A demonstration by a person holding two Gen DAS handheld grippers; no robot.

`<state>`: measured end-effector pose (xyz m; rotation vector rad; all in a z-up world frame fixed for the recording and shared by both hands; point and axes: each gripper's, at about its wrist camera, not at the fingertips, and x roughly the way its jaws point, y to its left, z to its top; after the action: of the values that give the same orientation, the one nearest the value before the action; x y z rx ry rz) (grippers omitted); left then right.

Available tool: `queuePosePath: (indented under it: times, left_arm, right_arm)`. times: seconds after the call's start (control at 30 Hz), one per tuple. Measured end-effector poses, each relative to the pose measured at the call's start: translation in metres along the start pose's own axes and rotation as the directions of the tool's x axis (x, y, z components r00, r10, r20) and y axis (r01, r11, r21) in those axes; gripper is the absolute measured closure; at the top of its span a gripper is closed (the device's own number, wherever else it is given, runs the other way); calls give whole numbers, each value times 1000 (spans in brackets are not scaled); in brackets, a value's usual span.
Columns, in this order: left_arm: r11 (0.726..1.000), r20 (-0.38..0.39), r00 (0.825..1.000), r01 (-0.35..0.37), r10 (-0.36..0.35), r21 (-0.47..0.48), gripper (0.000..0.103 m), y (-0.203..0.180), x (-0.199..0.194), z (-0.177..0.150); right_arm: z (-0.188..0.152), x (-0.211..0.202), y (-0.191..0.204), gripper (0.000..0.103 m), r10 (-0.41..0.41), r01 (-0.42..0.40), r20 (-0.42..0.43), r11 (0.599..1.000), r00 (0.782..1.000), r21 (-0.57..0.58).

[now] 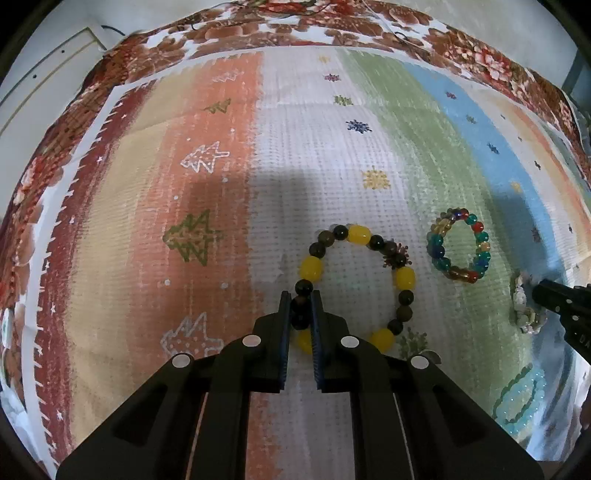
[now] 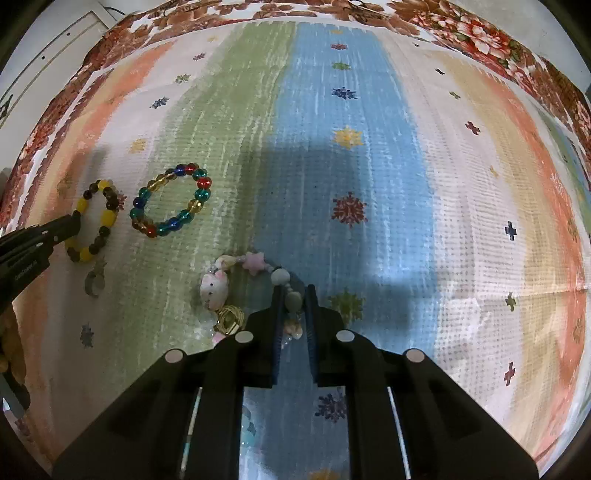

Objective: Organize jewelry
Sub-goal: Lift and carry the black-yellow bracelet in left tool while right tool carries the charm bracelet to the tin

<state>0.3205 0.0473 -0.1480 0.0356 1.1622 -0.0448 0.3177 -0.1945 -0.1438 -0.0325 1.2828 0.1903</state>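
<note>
A yellow and dark bead bracelet [image 1: 404,277] lies on the striped mat. My left gripper [image 1: 301,297] is shut on its left side, dark beads between the fingers. It also shows in the right wrist view [image 2: 107,218]. A multicoloured glass bead bracelet [image 1: 458,245] lies to its right, also in the right wrist view [image 2: 170,199]. My right gripper [image 2: 293,291] is shut on a pastel charm bracelet [image 2: 255,264] with a white animal charm [image 2: 214,288], a pink star and grey beads. That bracelet shows at the right edge of the left wrist view [image 1: 522,306].
The striped mat [image 2: 369,166] lies over a floral cloth [image 1: 332,22]. A small gold piece [image 2: 229,319] lies beside the right gripper. A small silvery charm [image 2: 92,282] lies on the mat at left. A teal bead string [image 1: 517,398] lies at the lower right.
</note>
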Motion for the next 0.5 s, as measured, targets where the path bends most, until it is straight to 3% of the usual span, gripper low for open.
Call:
queuePosePath:
  times: [0.5]
  left_arm:
    - [998, 90, 994, 64, -64, 4, 94, -16, -53, 1]
  right_arm:
    - [-8, -53, 19, 90, 24, -20, 86, 999, 996, -47]
